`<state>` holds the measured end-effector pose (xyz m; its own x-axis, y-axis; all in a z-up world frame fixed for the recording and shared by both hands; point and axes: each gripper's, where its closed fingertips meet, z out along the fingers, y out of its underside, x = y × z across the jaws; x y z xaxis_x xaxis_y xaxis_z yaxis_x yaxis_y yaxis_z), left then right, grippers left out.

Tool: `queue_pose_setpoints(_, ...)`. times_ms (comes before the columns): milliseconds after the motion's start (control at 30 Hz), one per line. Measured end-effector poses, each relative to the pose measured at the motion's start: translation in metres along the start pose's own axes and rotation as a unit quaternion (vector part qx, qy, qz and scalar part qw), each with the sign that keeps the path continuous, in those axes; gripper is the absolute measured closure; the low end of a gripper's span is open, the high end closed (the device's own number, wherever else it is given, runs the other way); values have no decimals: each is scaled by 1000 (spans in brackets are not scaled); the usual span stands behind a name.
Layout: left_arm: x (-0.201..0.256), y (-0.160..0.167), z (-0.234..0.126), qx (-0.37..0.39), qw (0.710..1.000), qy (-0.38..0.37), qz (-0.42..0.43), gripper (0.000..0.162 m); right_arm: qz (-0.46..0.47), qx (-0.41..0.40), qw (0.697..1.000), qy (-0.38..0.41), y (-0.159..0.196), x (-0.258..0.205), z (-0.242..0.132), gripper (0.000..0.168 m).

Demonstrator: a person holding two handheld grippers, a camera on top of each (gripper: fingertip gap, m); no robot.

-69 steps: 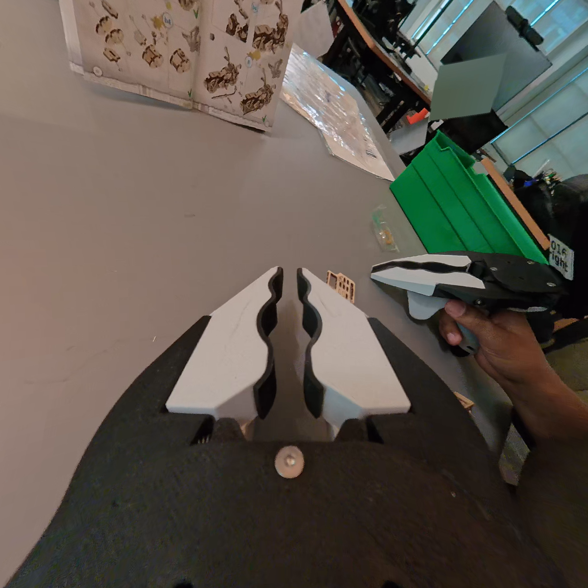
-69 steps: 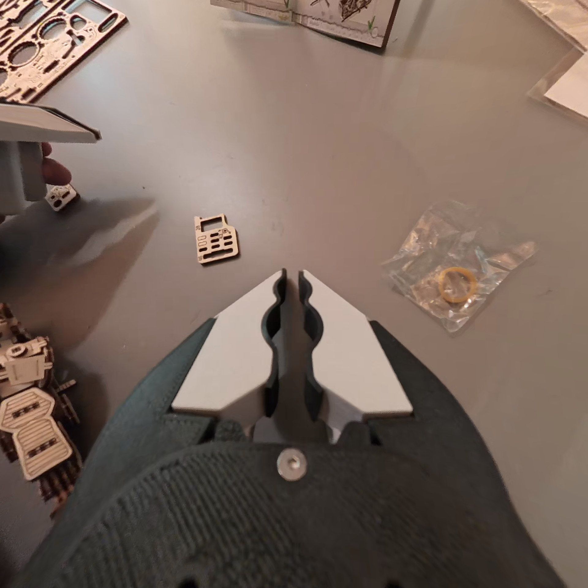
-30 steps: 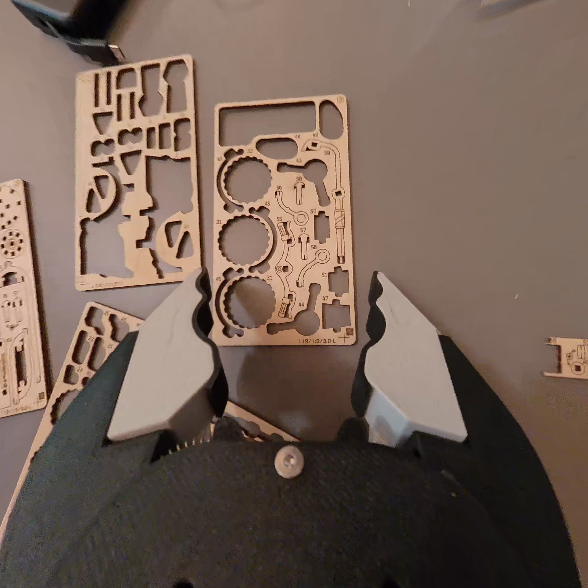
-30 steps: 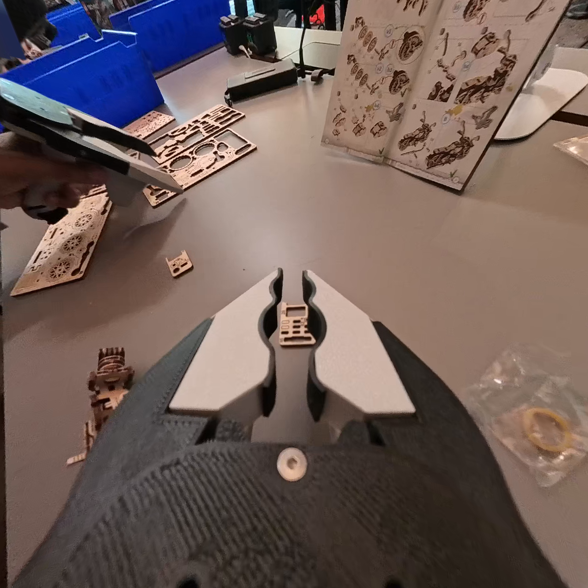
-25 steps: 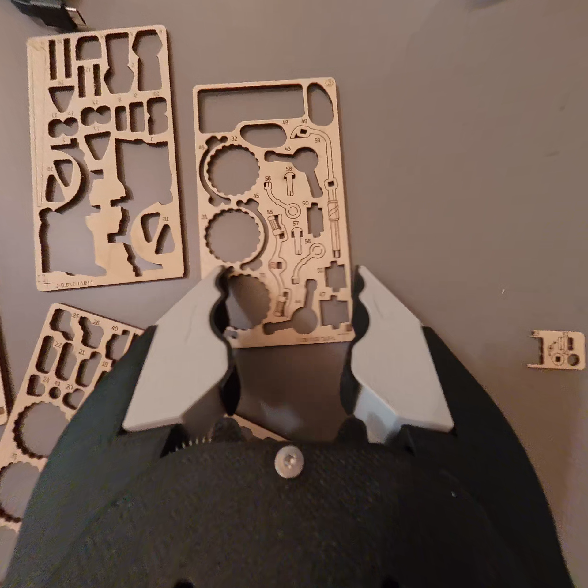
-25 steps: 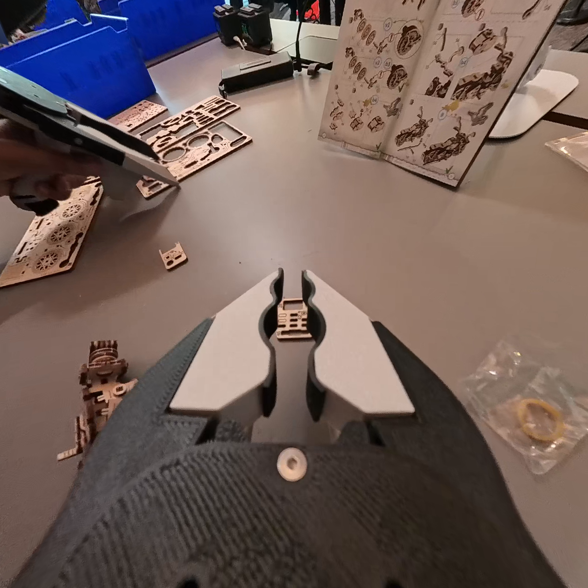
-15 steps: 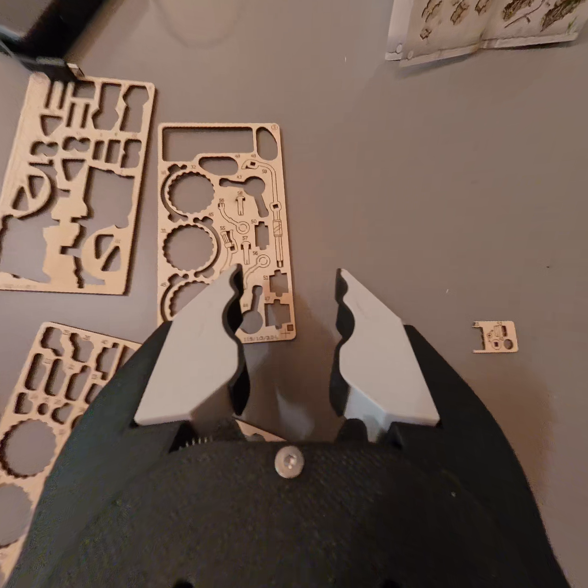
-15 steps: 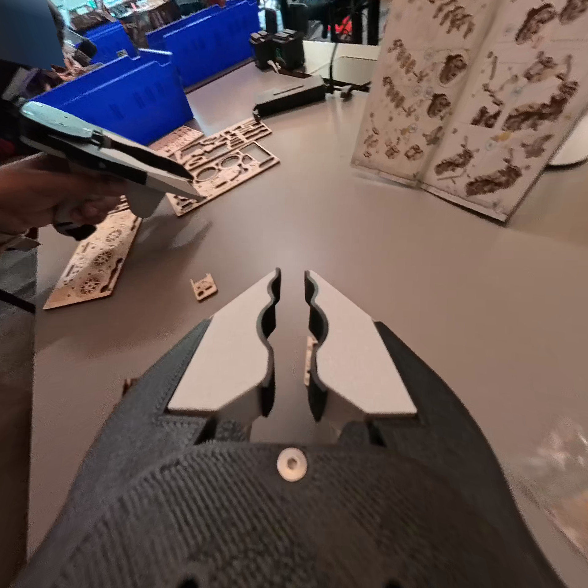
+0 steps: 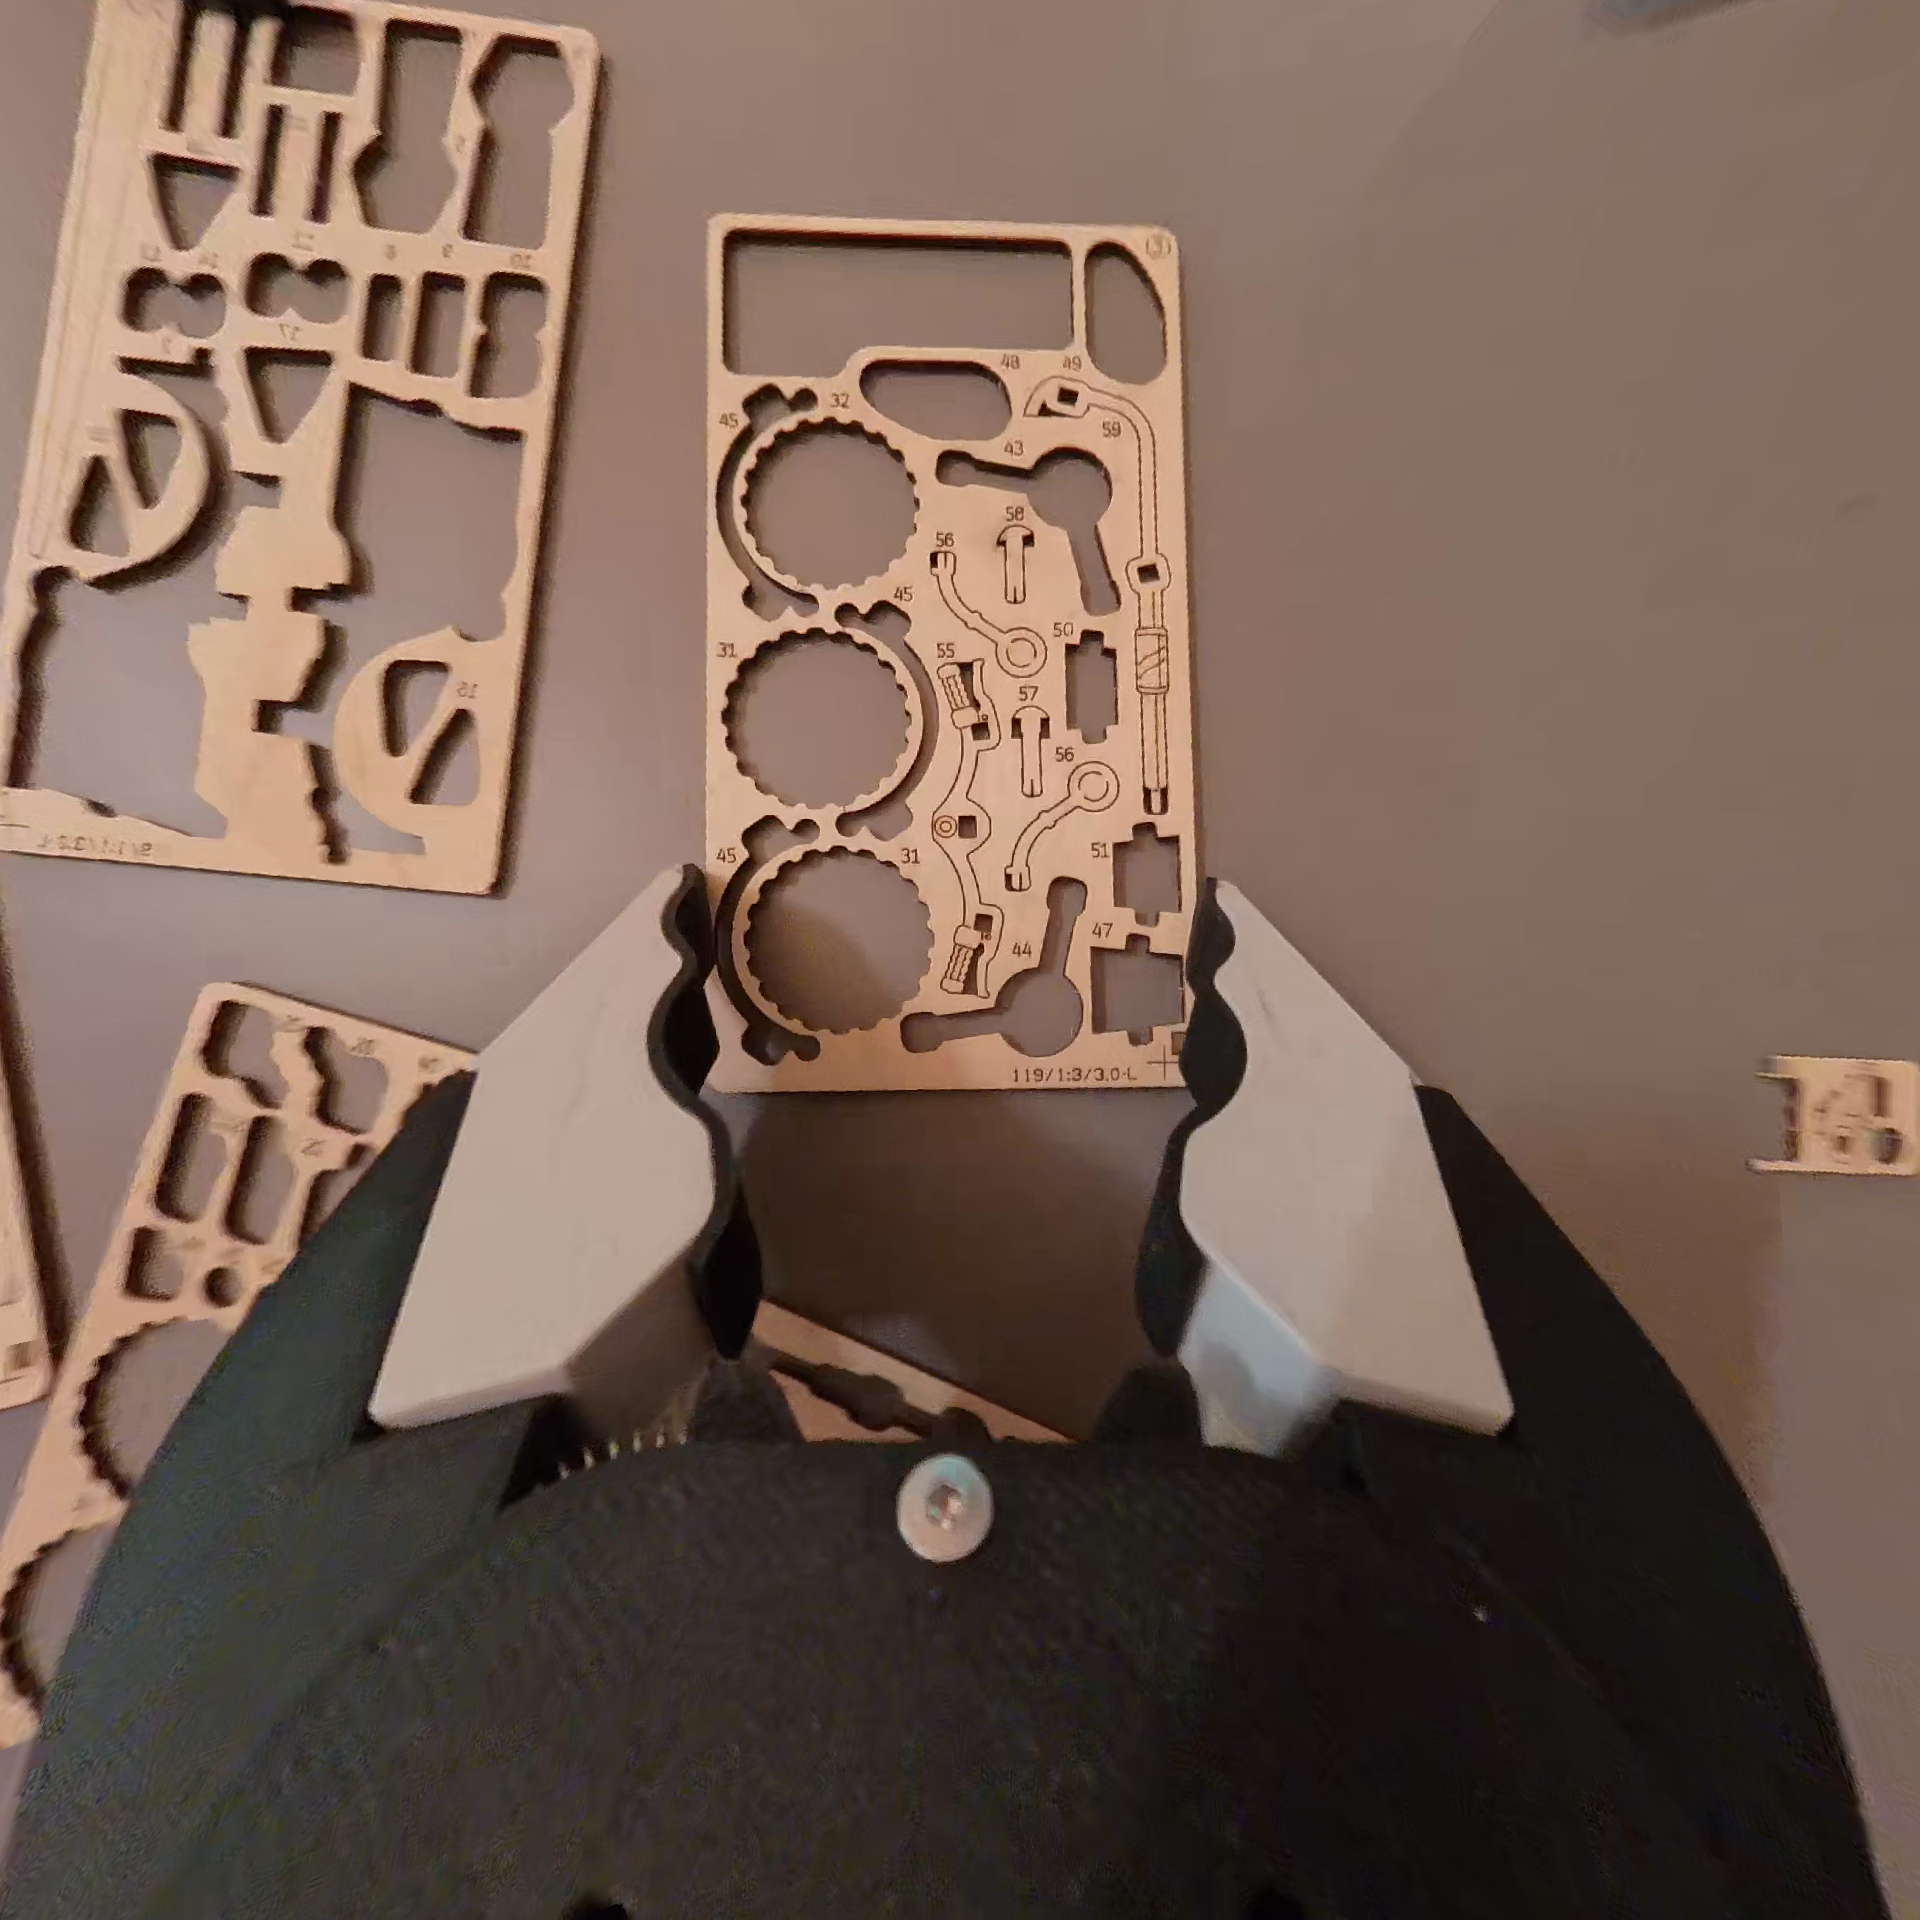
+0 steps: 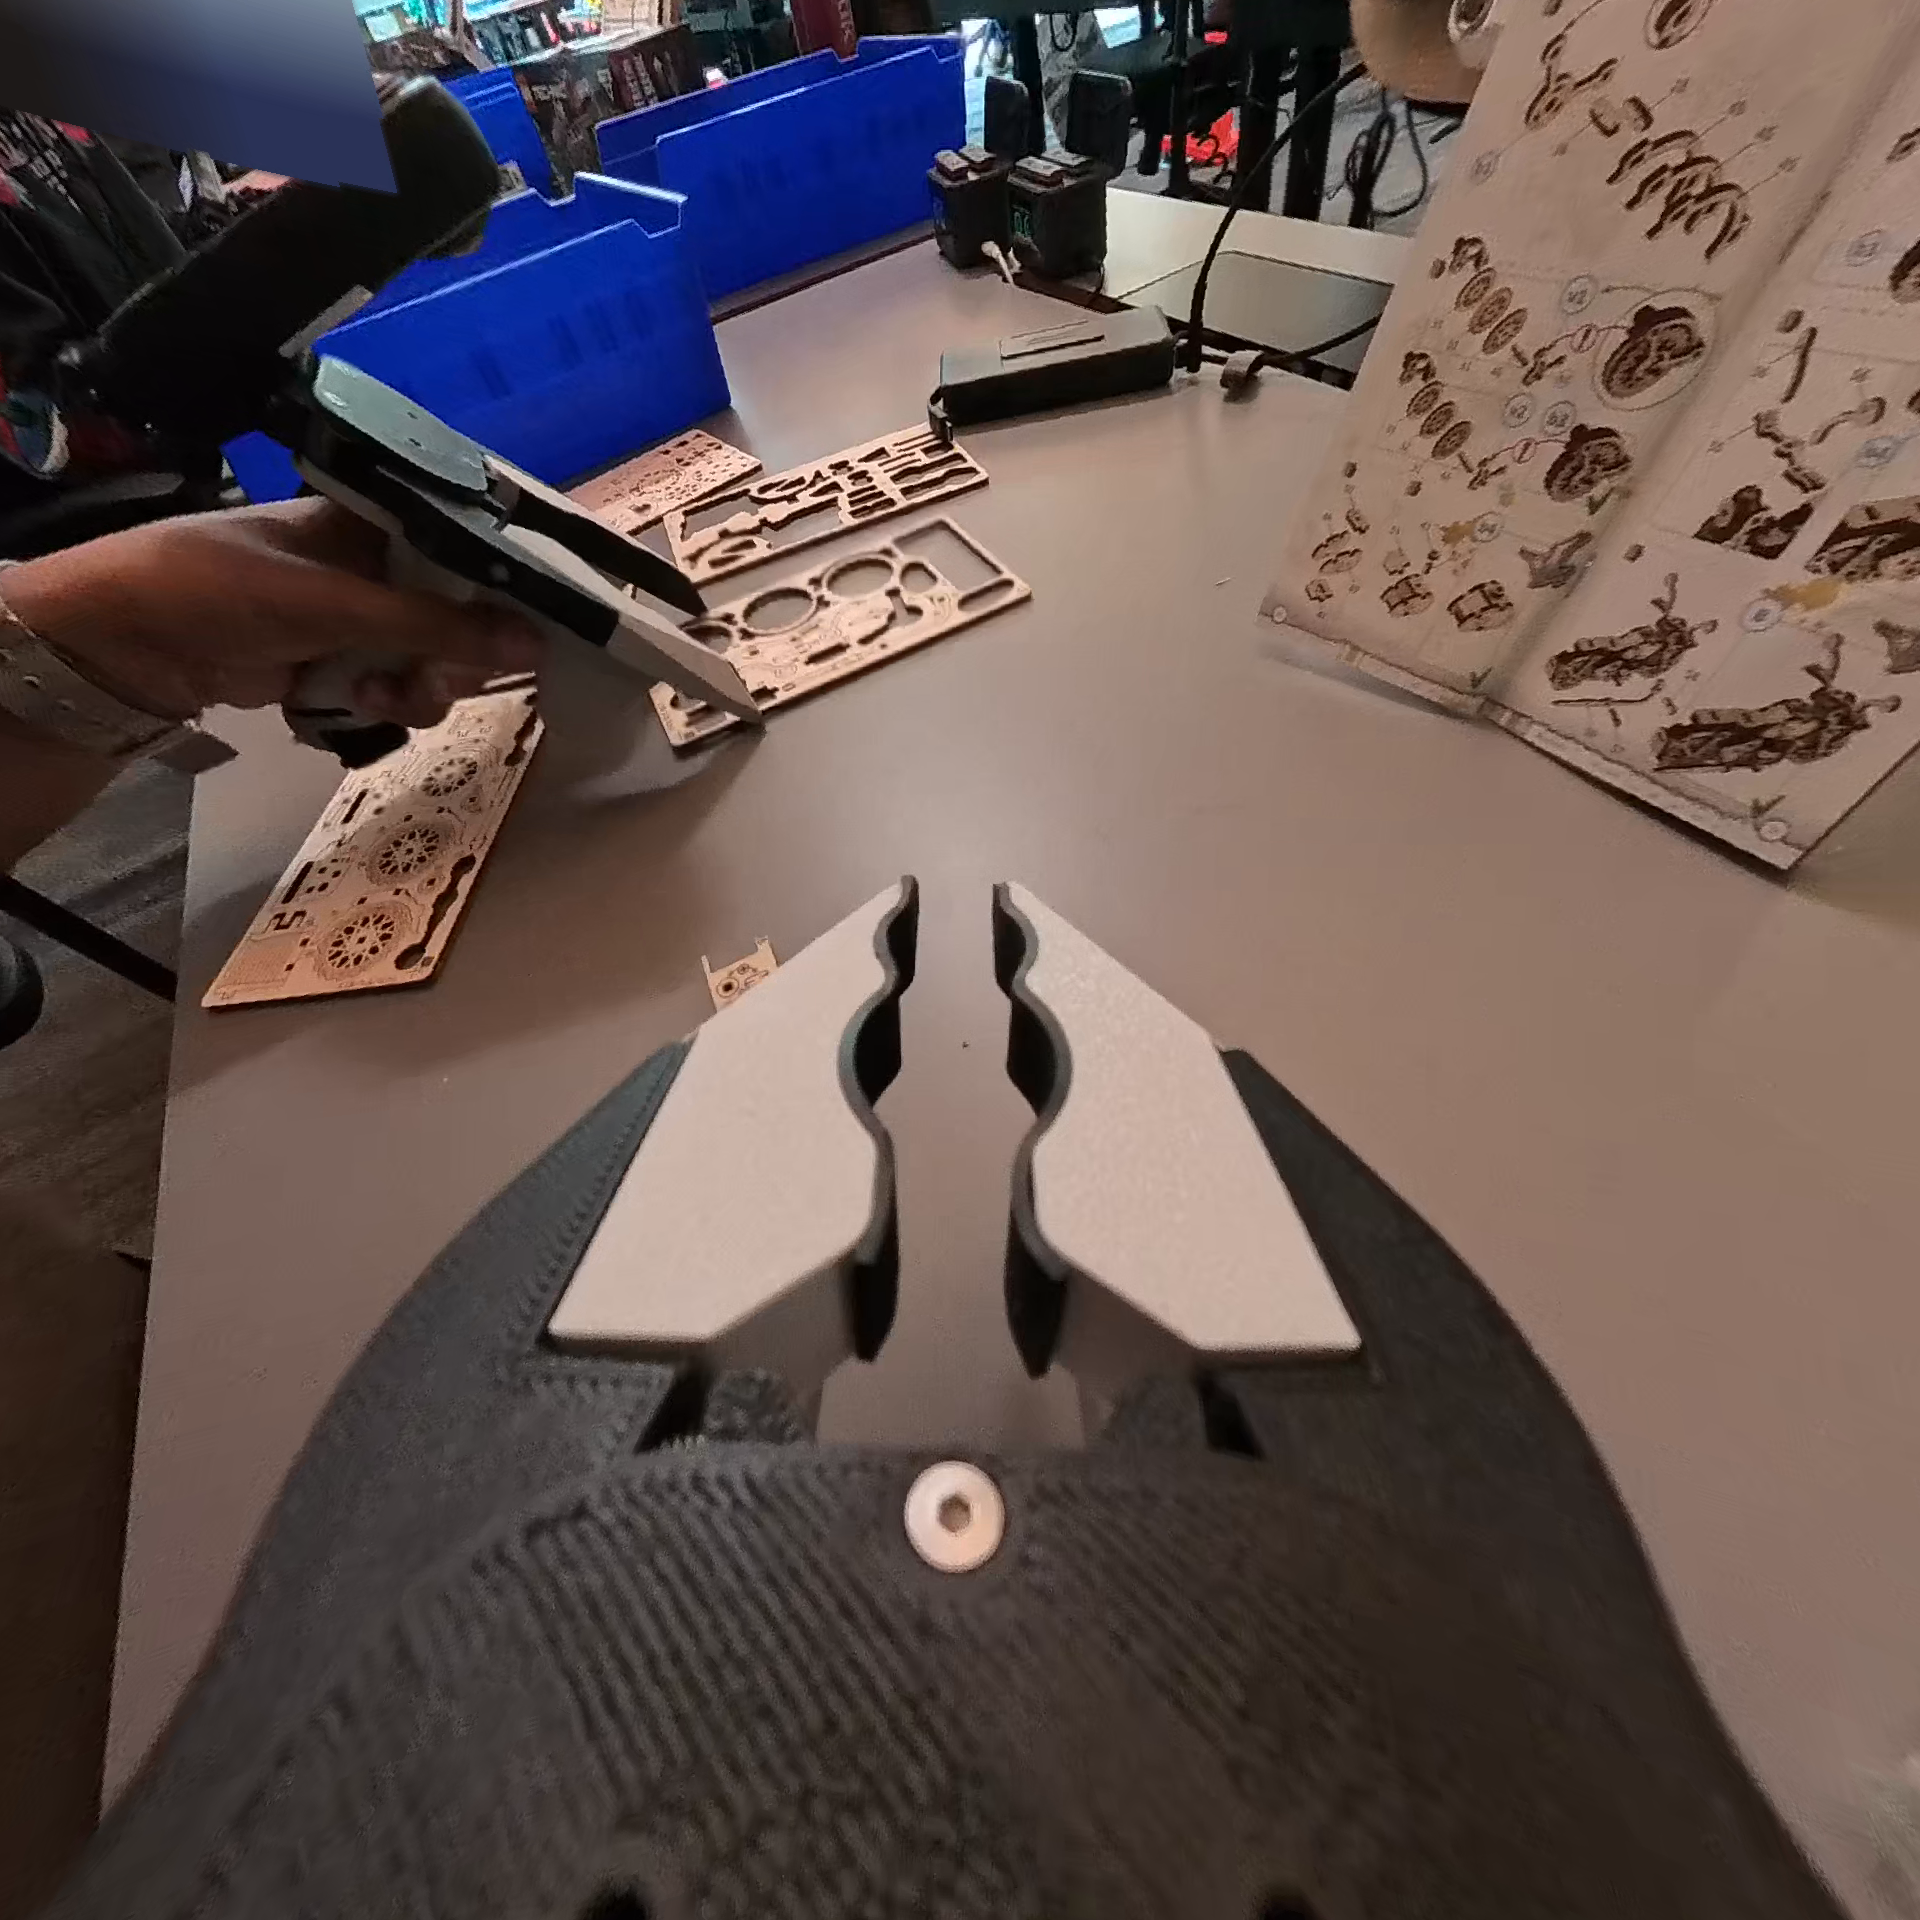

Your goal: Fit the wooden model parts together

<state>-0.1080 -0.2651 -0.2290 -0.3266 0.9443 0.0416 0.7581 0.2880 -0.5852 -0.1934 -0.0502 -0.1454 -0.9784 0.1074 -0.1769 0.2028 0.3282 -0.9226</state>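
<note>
Grey table (image 9: 1558, 520): left tool (image 9: 948, 904) spread astride wooden sheet (image 9: 1039, 665); right tool (image 10: 954, 904) slightly apart, seemingly empty.

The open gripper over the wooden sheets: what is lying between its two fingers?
In the left wrist view, the near end of the wooden parts sheet lies between the left gripper's fingers, with bare grey table behind it.

- Left wrist view: lit evenly from above, moderately bright; grey table (image 9: 1558, 520) rendered w/o glare.
- Soft shadow is cast under the left gripper (image 9: 951, 904), darkening the lower cut-outs of the wooden sheet (image 9: 945, 644).
- Small wooden piece (image 9: 1834, 1127) at right edge is smeared by motion blur; left-hand sheets slightly soft.
- Right wrist view: brighter, w/ daylight-like bkgd; pale sheen seen on tabletop.
- Strong wide-angle bending at edges; instruction sheet (image 10: 1662, 416) blurred, mosaic patch top left.
</note>
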Motion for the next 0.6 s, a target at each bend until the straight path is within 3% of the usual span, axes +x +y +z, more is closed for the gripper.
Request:
queue_pose_setpoints(167, 29, -14, -14, 42, 998, 46, -7, 70, 11, -20, 1000, -21, -5, -3, 6, 151)
queue_pose_setpoints(333, 58, -22, -32, 70, 996, 60, 18, 71, 47, -94, 991, -83, 7, -22, 40, 143)
queue_pose_setpoints(467, 75, -13, -39, 74, 995, 65, 25, 71, 138, -211, 956, -152, 38, -45, 68, 130)
queue_pose_setpoints(600, 84, -3, -39, 83, 994, 61, 30, 71, 237, -238, 917, -216, 41, -68, 88, 122)
